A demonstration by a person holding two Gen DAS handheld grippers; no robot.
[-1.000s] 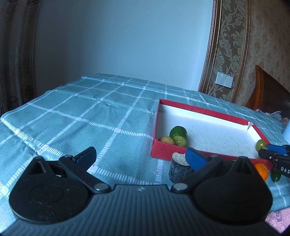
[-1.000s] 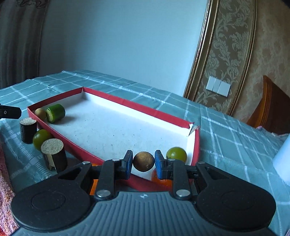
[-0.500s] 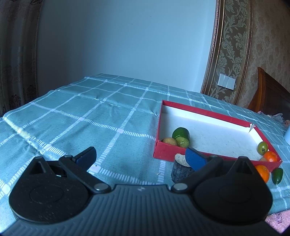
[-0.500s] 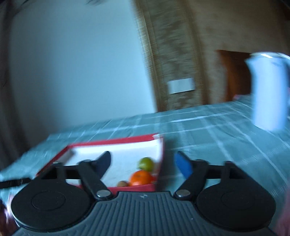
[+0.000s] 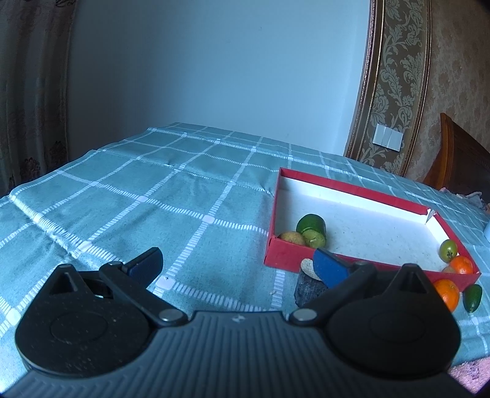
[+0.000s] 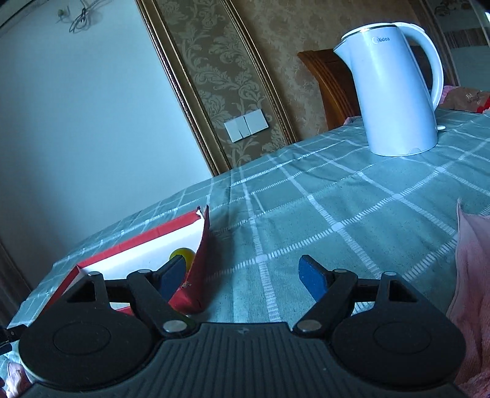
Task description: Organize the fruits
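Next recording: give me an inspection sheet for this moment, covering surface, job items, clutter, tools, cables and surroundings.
Surface: teal checked tablecloth, wrinkled.
Job's things: red tray holds a green cylinder piece, a yellowish fruit, a small green fruit and an orange. Outside its near edge: a second orange, a dark green fruit and a dark cork-topped cylinder.
Clutter: white kettle; pink cloth.
Grippers: left tool open, nothing between the pads. Right tool open, nothing between the pads, beside the tray's corner.
Cables: wires high on the wall.
Surroundings: wall switch, patterned wallpaper, wooden chair back.
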